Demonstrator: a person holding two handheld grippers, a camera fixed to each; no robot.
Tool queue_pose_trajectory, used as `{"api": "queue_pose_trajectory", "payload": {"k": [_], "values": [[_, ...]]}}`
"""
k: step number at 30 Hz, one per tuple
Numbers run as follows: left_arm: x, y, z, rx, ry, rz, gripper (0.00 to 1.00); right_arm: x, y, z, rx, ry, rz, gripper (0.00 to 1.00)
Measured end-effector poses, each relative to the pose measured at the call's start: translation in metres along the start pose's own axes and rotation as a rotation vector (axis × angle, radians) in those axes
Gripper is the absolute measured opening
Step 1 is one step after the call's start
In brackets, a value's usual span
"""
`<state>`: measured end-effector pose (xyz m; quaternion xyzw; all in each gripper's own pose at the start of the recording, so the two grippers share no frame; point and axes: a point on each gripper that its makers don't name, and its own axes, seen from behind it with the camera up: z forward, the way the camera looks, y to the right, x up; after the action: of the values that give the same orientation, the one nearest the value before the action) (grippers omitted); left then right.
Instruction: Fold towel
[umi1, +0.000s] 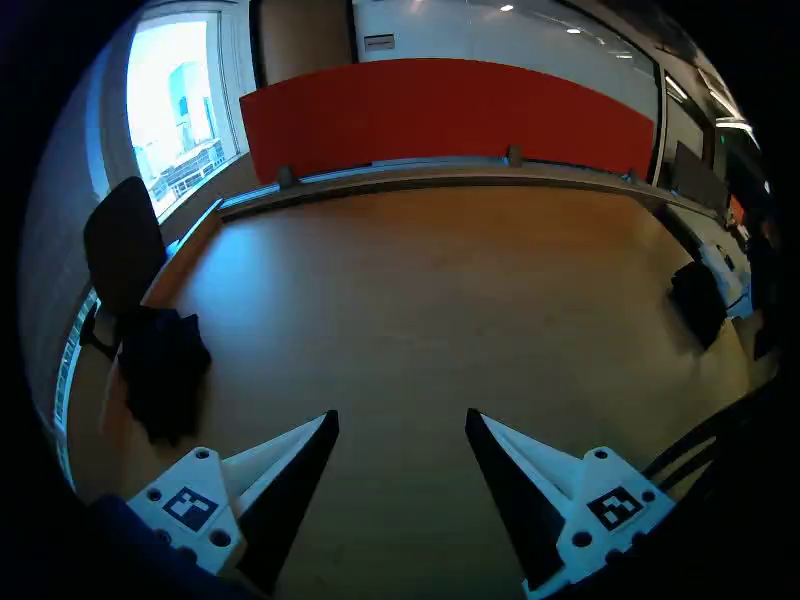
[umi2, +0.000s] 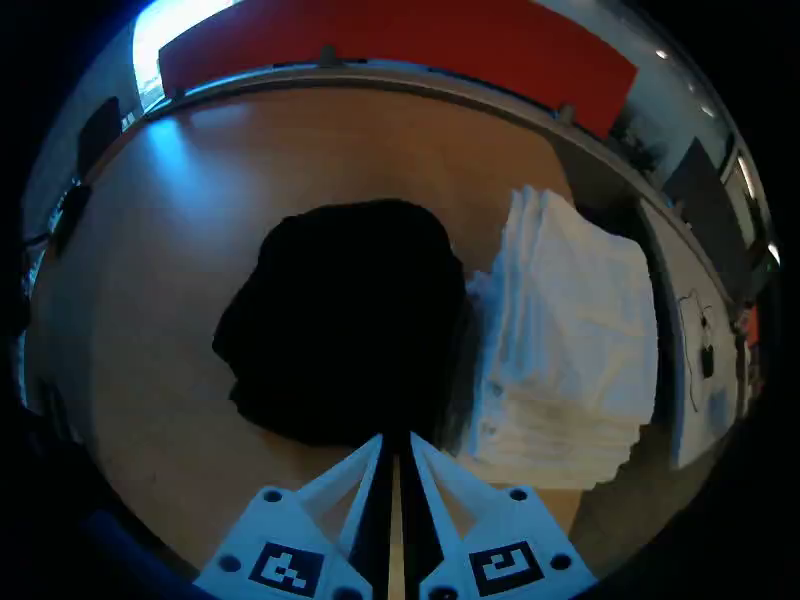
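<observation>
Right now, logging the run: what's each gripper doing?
Left gripper: open, empty.
Right gripper: shut, at the edge of the dark towel; grip cannot be told.

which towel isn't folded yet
The black towel, lying in a crumpled heap straight ahead of the right tool; the white towels beside it are a neat folded stack.

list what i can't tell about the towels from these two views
- Right gripper view: dark towel is a black mass, so its folds are unreadable.
- Right gripper view: whether the right gripper pinches its near edge. The gripper covers the contact.
- Right gripper view: white towel stack, layer count blurred.
- Left gripper view: dark bundle on the chair, too dark to identify.
</observation>
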<state>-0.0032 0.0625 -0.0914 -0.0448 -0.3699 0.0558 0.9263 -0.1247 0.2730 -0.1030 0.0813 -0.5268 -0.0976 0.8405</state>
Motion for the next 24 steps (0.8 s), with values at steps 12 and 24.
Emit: {"api": "queue_pose_trajectory", "payload": {"k": [12,24], "values": [[-0.002,-0.006,-0.001,0.011,-0.005,0.008,0.94,-0.006,0.002,0.022,-0.052,-0.019,0.069,0.05],[0.0,-0.004,-0.001,0.007,-0.003,0.015,0.94,-0.007,0.004,0.029,-0.076,-0.01,0.102,0.07]]}}
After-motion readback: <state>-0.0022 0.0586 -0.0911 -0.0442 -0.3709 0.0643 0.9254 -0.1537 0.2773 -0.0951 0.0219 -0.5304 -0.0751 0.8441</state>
